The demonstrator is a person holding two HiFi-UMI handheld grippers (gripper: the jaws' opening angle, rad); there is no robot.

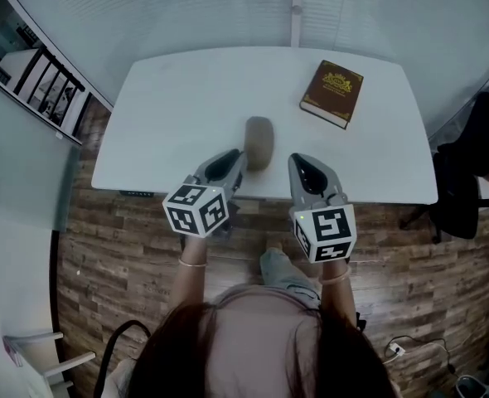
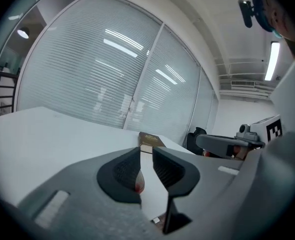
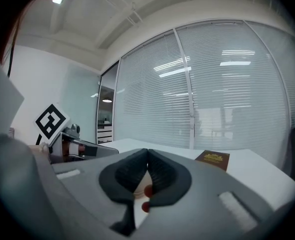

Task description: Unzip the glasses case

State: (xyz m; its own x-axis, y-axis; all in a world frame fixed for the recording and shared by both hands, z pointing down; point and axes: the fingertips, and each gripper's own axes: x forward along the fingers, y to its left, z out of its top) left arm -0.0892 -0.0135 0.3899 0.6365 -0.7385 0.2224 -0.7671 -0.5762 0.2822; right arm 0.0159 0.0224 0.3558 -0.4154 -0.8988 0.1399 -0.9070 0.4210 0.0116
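Note:
The glasses case (image 1: 259, 142), a grey-brown oval pouch, lies on the white table (image 1: 178, 98) near its front edge. My left gripper (image 1: 239, 159) hovers just left of and in front of the case, its jaws a narrow slit apart with nothing between them (image 2: 146, 149). My right gripper (image 1: 297, 161) hangs just right of the case, apart from it, with its tips meeting (image 3: 147, 151) and nothing held. Neither gripper view shows the case; their own jaws block the low part of the picture. Each gripper appears in the other's view: the right (image 2: 222, 144), the left (image 3: 82, 151).
A brown hardback book (image 1: 332, 94) lies at the table's far right, also in the left gripper view (image 2: 150, 140) and the right gripper view (image 3: 213, 159). A black office chair (image 1: 475, 181) stands right of the table. Blinds over a glass wall run behind it.

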